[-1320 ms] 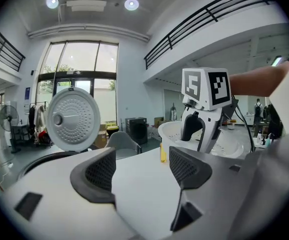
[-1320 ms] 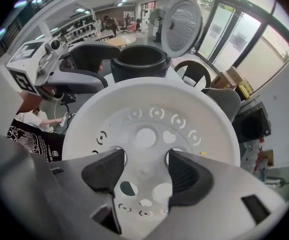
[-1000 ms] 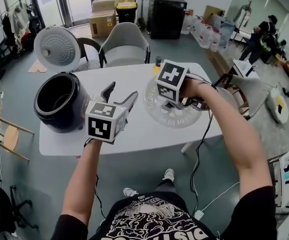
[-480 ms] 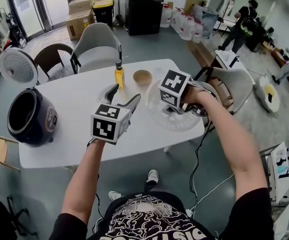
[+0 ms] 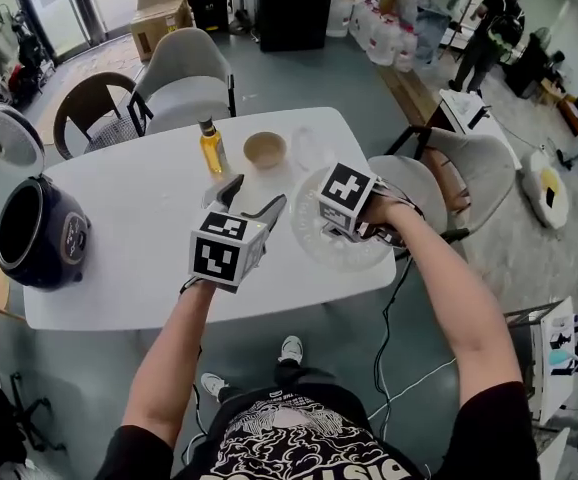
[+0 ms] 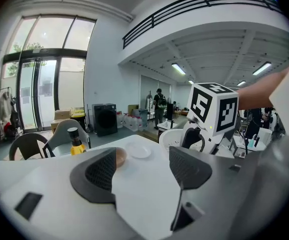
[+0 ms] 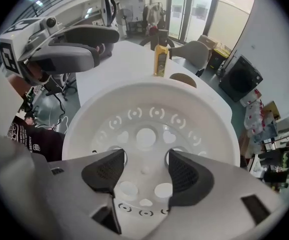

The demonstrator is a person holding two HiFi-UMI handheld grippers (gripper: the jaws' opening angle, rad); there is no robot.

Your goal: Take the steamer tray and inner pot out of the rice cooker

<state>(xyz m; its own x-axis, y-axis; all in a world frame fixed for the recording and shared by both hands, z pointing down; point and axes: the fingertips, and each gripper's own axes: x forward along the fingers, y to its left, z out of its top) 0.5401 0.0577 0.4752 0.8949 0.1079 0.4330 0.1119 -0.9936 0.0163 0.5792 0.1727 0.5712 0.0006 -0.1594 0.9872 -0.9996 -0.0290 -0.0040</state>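
Tbl (image 5: 119, 218) ctr bare; bottle (image 5: 211, 150), bowl (image 5: 265, 149) far side, steamer tray (image 5: 349, 253) R.

One bench (image 5: 139, 258), one rice cooker (image 5: 39, 230) at its left end, one bottle (image 5: 212, 148), one bowl (image 5: 265, 149), one small plate (image 5: 309, 151) and one steamer tray (image 5: 314, 250). Three chairs: brown chair (image 5: 89, 123), grey chair (image 5: 184, 83), white chair (image 5: 459, 173). Two grippers: left gripper (image 5: 256, 193), right gripper (image 7: 144, 156).

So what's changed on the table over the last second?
The right tongs carried the steamer tray rightward over the table, away from the rice cooker and toward the near right corner. The empty left tongs, jaws apart, went along beside it. Nothing was newly taken hold of or let go. The rice cooker, bottle and bowl stayed put.
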